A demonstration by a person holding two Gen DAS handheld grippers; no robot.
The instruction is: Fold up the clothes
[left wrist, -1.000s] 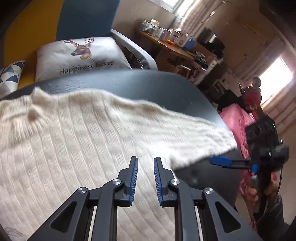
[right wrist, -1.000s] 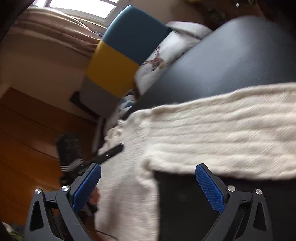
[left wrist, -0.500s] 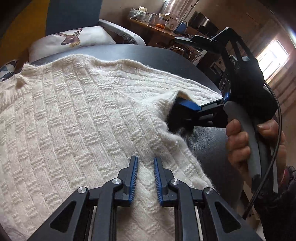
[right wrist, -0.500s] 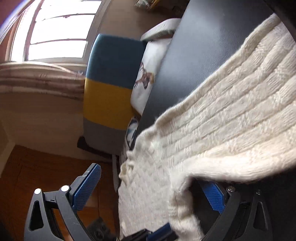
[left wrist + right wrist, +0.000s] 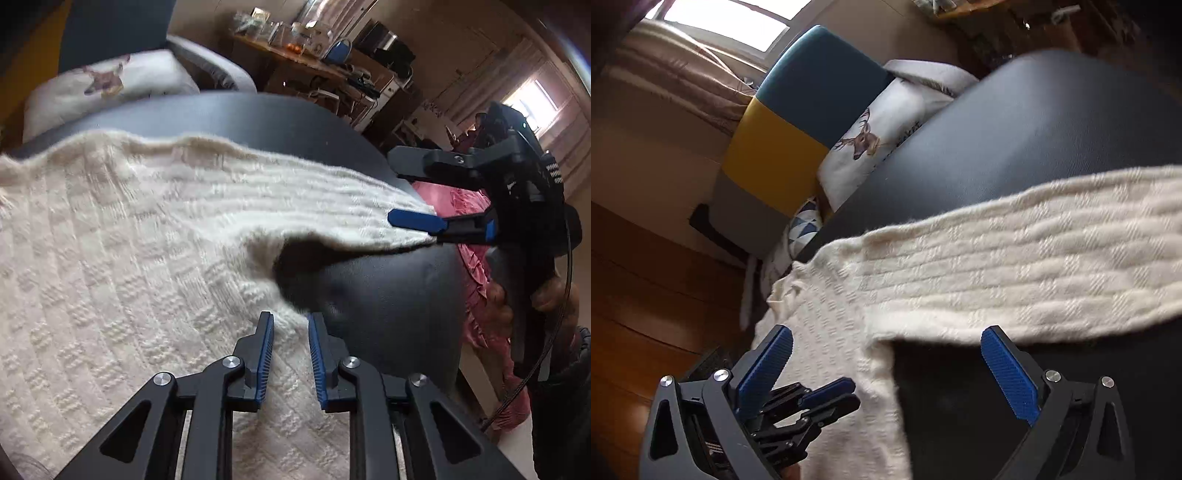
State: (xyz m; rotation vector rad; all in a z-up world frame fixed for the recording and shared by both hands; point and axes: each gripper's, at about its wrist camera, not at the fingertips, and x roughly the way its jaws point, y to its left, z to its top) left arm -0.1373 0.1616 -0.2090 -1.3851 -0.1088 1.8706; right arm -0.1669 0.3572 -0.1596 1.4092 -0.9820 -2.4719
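Note:
A cream knitted sweater [image 5: 129, 258] [image 5: 1034, 266] lies spread on a black padded table [image 5: 388, 295] [image 5: 1034, 129]. One sleeve [image 5: 314, 199] stretches out to the right across the table. My left gripper [image 5: 290, 325] [image 5: 827, 398] hovers over the sweater's side edge below the armpit. Its jaws are opening from a narrow gap, with nothing pinched between them. My right gripper [image 5: 406, 192] [image 5: 886, 341] stands wide open at the sleeve's cuff, its lower finger against the sleeve's edge. A hand [image 5: 546, 299] holds its handle.
Behind the table stands a blue and yellow armchair [image 5: 812, 85] with a deer cushion [image 5: 110, 85] [image 5: 879, 129]. A cluttered wooden table [image 5: 303, 51] is at the back. Pink cloth [image 5: 476, 258] hangs beyond the table's right edge. Wooden floor [image 5: 646, 295] lies to the left.
Half a second ago the sleeve was draped over a right finger near the body. Now it lies stretched out and the right gripper is back at the cuff. My left gripper moved toward the side edge.

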